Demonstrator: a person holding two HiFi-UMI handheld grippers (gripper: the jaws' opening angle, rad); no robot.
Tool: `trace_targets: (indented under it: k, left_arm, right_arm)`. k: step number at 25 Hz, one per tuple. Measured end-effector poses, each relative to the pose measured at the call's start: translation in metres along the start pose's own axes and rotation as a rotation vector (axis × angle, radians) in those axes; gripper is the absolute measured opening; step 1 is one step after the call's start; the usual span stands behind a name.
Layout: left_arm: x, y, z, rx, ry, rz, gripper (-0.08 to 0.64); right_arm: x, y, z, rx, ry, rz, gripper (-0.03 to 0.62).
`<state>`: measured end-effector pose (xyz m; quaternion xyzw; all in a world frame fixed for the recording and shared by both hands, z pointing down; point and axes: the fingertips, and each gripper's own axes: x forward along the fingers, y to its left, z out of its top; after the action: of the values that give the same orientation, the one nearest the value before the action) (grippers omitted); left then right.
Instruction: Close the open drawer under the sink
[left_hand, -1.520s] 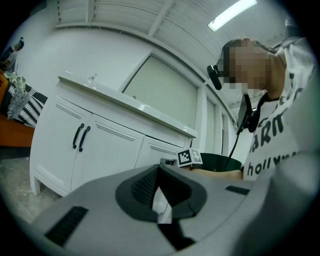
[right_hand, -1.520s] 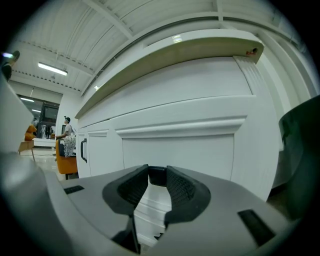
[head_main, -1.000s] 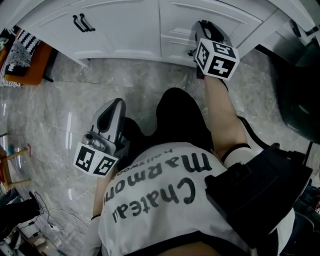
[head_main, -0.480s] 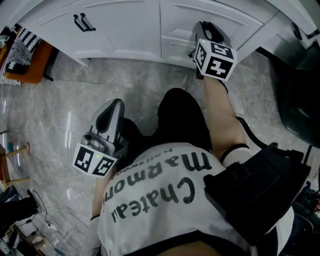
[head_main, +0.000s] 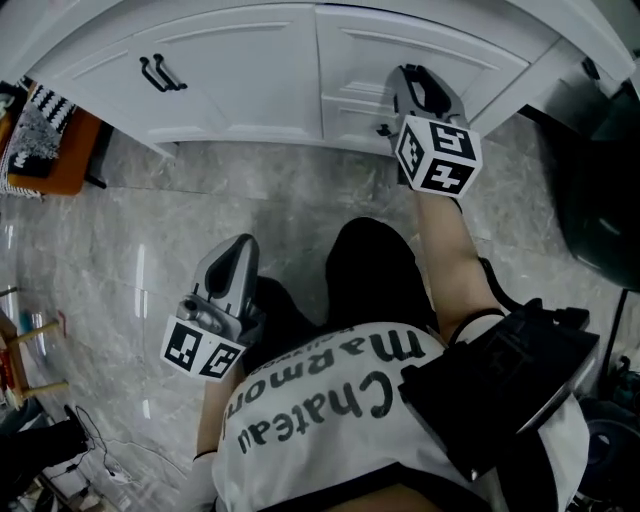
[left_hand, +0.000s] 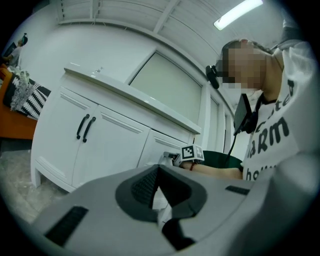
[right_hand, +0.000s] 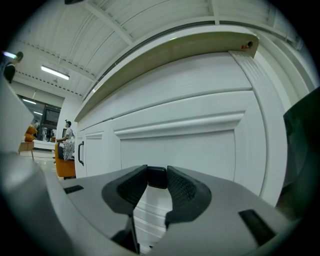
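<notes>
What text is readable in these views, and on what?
"Chateau": white shirt, upside down in head view.
"MaRmo": same shirt, next line, its end lost in a crease.
"ARM", "ho": shirt fragments in left gripper view.
Small line beside "MaRmo": too small to read.
Marker cubes: patterns only, no text.

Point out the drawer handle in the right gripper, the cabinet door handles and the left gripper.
drawer handle (right_hand: 156, 177), right gripper view, black face between the pads.
cabinet door handles (left_hand: 89, 130), left gripper view, middle of the right bar.
left gripper (head_main: 238, 248), head view, tip of its jaws.
</notes>
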<state>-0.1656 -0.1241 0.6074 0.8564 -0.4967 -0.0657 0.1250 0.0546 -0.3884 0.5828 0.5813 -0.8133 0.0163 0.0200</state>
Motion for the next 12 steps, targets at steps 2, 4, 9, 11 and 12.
trace_targets:
  k: [2, 4, 9, 11, 12]
  left_arm:
    - [0.002, 0.014, 0.0, -0.023, -0.002, 0.004, 0.008]
    - [0.004, 0.024, 0.005, -0.043, -0.009, 0.008, 0.008]
    - [-0.006, 0.011, 0.034, -0.095, -0.012, -0.037, 0.008]
    - [-0.011, 0.006, 0.048, -0.121, -0.003, -0.042, 0.008]
    - [-0.013, 0.004, 0.054, -0.129, 0.006, -0.036, 0.008]
  right_arm:
    - [-0.001, 0.0, 0.001, -0.002, 0.003, 0.009, 0.13]
    - [-0.001, -0.002, 0.001, -0.001, 0.021, 0.001, 0.129]
    - [0.004, -0.002, 0.003, 0.014, 0.132, 0.0, 0.127]
    - [0.007, -0.003, 0.003, 0.029, 0.176, -0.004, 0.127]
    - [0.008, -0.004, 0.003, 0.038, 0.197, -0.009, 0.127]
